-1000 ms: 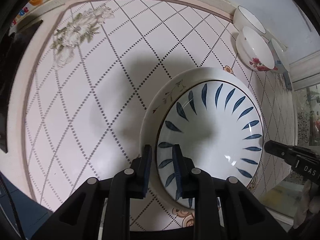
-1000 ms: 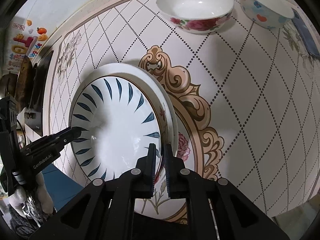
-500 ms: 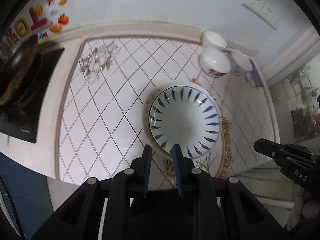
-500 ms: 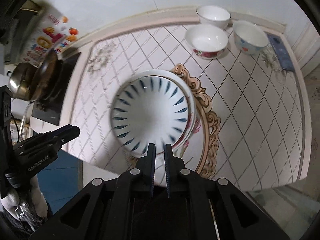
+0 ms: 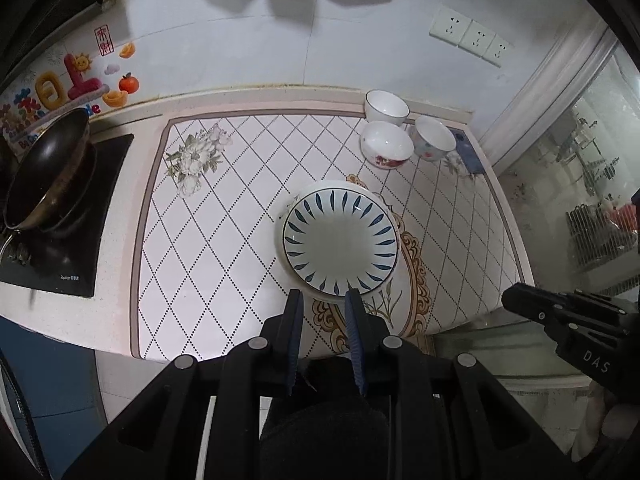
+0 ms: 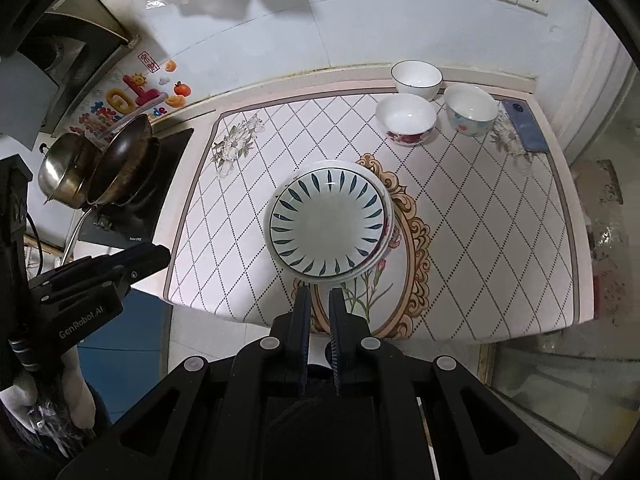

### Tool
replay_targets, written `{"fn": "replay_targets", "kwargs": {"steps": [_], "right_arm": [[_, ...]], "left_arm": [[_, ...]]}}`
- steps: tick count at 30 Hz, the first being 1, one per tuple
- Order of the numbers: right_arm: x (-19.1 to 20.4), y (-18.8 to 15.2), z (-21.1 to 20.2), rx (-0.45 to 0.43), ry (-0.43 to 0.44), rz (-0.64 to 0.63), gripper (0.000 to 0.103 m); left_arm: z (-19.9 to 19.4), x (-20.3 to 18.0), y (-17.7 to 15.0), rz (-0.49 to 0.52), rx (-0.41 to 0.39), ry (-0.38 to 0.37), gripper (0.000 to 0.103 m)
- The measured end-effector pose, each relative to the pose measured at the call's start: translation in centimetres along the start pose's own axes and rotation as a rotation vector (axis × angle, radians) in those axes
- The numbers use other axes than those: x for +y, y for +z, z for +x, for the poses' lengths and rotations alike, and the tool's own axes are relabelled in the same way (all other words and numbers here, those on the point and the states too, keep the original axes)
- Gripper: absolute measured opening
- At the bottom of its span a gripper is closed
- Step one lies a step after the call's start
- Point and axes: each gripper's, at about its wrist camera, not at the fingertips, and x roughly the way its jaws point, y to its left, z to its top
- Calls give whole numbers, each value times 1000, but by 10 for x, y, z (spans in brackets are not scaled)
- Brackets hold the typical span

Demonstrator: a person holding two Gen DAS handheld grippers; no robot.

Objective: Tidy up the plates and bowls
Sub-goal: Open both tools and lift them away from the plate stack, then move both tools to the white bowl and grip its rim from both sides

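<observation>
While both grippers hang above the counter's near edge, the left gripper point(image 5: 322, 300) and right gripper point(image 6: 319, 294) are nearly closed and empty. The blue-leaf plate point(image 5: 340, 236) sits stacked on a floral plate point(image 6: 386, 236), three bowls point(image 6: 405, 119) well behind.

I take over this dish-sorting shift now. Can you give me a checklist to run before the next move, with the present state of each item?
1. Left gripper empty, nearly shut: ok.
2. Right gripper empty, nearly shut: ok.
3. White plate with blue leaf strokes sits on the larger white plate: ok.
4. Stack centred: not ok, the lower plate's rim shows only on one side.
5. Three small bowls, plain white, rose-patterned, pastel-dotted, stand separate, unstacked: not ok.
6. Blue phone lies beside the pastel-dotted bowl; whether they touch: cannot tell.
</observation>
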Motion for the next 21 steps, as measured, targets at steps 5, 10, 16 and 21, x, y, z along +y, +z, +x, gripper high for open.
{"fn": "replay_targets", "kwargs": {"steps": [5,10,16,21], "right_arm": [[-7,1,1,15,28,23,11],[-23,22,11,24,50,38,16],[-74,81,37,12,48,91,48],[-133,138,74,-5,32,180,48]], "left_arm": [[0,1,6,-26,-19,6,20],[15,-3,33,-48,-44,28,27],[64,-13,95,-99,-41,32,34],[129,-24,148,-152,11,-5,34]]}}
